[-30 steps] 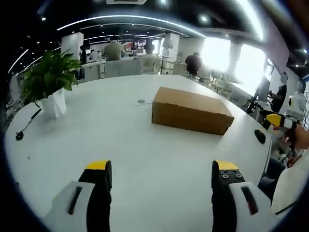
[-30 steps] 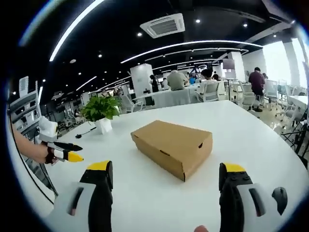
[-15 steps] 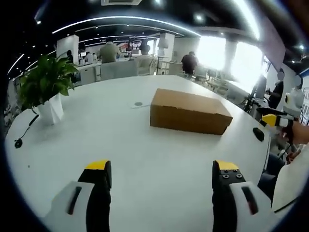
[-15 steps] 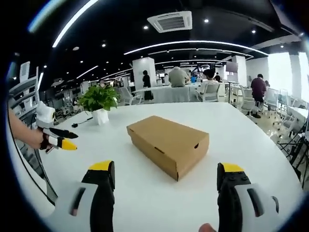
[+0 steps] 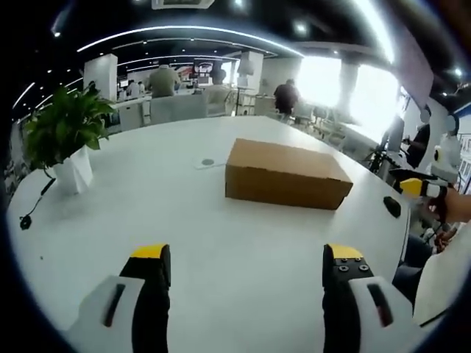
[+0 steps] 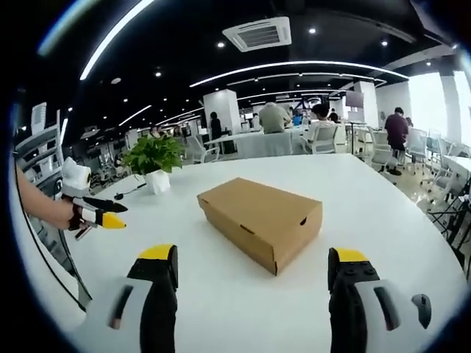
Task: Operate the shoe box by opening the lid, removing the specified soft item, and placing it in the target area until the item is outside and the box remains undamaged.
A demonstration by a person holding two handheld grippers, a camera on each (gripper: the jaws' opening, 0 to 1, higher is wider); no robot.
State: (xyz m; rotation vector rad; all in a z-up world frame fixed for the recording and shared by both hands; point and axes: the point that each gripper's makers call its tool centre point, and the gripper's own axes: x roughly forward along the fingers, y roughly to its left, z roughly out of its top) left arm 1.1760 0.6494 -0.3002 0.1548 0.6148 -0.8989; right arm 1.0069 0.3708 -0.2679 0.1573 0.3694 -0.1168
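Closer now to the shut box [image 5: 285, 175], we hold the left gripper [image 5: 246, 266] and right gripper [image 6: 252, 269] spread, empty, ready for its lid.

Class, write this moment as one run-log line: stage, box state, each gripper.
stage: approach | shoe box: lid shut, on white table | left gripper: open, empty, short of box | right gripper: open, empty, short of box

Bare table [image 5: 243, 250] before the shoe box [image 5: 287, 175]; plant [image 5: 62, 140] well aside.
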